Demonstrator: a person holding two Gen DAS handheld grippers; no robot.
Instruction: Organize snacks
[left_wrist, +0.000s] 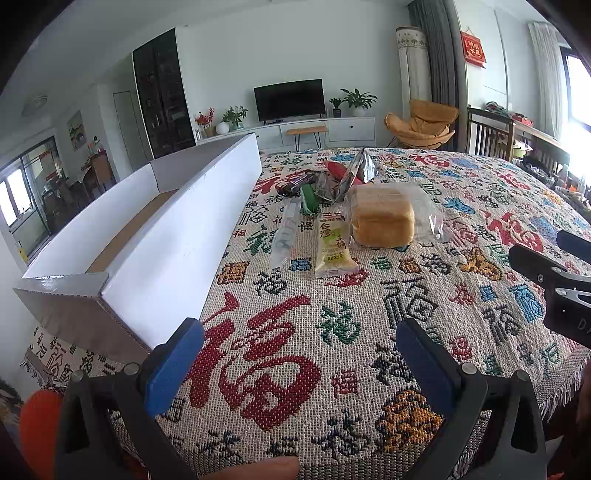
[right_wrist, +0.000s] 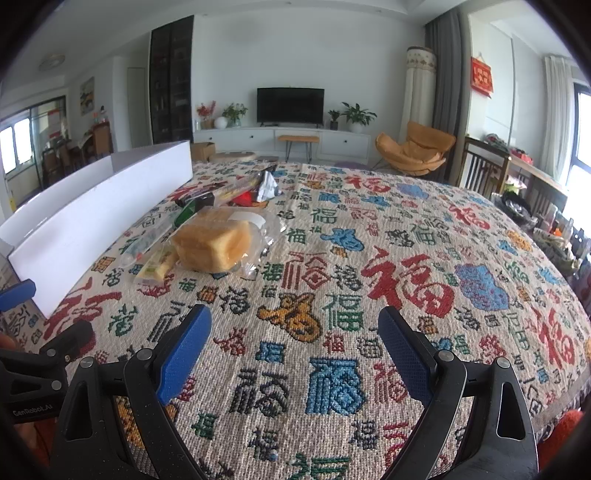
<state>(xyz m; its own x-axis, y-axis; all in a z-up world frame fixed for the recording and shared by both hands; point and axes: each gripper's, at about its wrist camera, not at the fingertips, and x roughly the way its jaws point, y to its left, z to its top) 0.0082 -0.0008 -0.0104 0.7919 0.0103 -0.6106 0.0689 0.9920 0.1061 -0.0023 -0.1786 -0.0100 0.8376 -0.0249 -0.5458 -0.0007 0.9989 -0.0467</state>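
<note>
Blue-padded black fingers of the left gripper (left_wrist: 299, 354) stand spread wide over the near edge of a table draped in a woven cream cloth (left_wrist: 369, 314) patterned with red, green, blue and black characters; nothing lies between them. From the right wrist view, the right gripper (right_wrist: 295, 343) hangs likewise parted and empty above the same near edge, with the left gripper's blue fingertip and black frame showing at the lower left.

Along the table's left edge runs a long, shallow white cardboard box (left_wrist: 177, 236), open-topped, its brown floor bare where visible. Just beside its right wall, toward the middle of the table, lies a loose cluster of snacks. Nearest the grippers rests a pale yellow-green flat snack packet (left_wrist: 332, 242), and left of it, close alongside, a long clear plastic-wrapped packet (left_wrist: 283, 234). To the right, a golden square loaf of bread in a clear plastic bag (left_wrist: 382, 221) touches the yellow-green packet's far end. Behind these, toward the far edge, sit a green wrapped snack (left_wrist: 309, 199), a dark brown wrapped bar (left_wrist: 295, 182), a red packet (left_wrist: 338, 170) and a crumpled silver foil bag (left_wrist: 360, 170), piled against one another.
</note>
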